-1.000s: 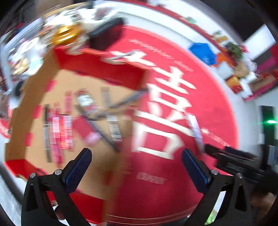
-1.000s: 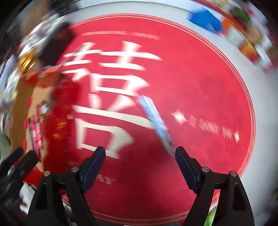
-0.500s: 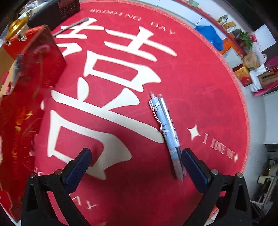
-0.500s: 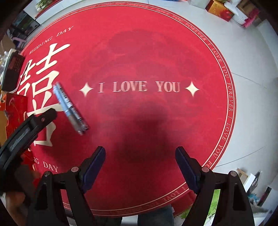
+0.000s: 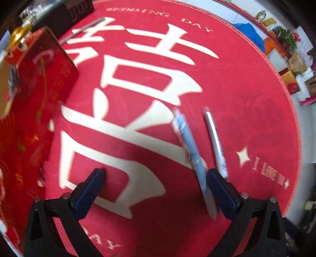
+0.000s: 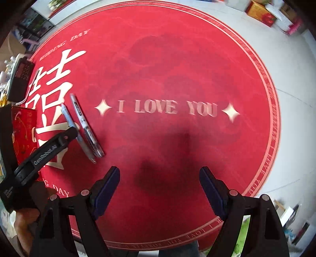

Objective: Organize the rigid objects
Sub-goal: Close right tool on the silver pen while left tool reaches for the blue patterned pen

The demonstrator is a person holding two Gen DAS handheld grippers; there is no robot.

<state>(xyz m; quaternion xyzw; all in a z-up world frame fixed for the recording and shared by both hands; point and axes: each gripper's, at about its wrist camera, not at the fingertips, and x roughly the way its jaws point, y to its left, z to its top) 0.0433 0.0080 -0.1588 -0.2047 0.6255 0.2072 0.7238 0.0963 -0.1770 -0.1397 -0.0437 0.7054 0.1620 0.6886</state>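
Two pens lie side by side on the red round mat (image 5: 246, 94): a light blue pen (image 5: 189, 146) and a white pen (image 5: 214, 138). In the right wrist view they show as the blue pen (image 6: 69, 118) and the white pen (image 6: 85, 124). My left gripper (image 5: 156, 176) is open just above the mat, its right finger beside the blue pen's near end; it also shows in the right wrist view (image 6: 49, 148). My right gripper (image 6: 160, 178) is open and empty over the mat's middle, right of the pens.
A red gift box (image 5: 33, 94) stands at the mat's left. A black device (image 5: 63, 11) and a thin silver stick (image 5: 86, 25) lie at the far left. Boxes and clutter (image 5: 292, 65) line the floor beyond the mat's far right.
My left gripper has swung from the open box to the pens and closed in on them. The two pens now lie slightly apart. My right gripper has turned right, then held.
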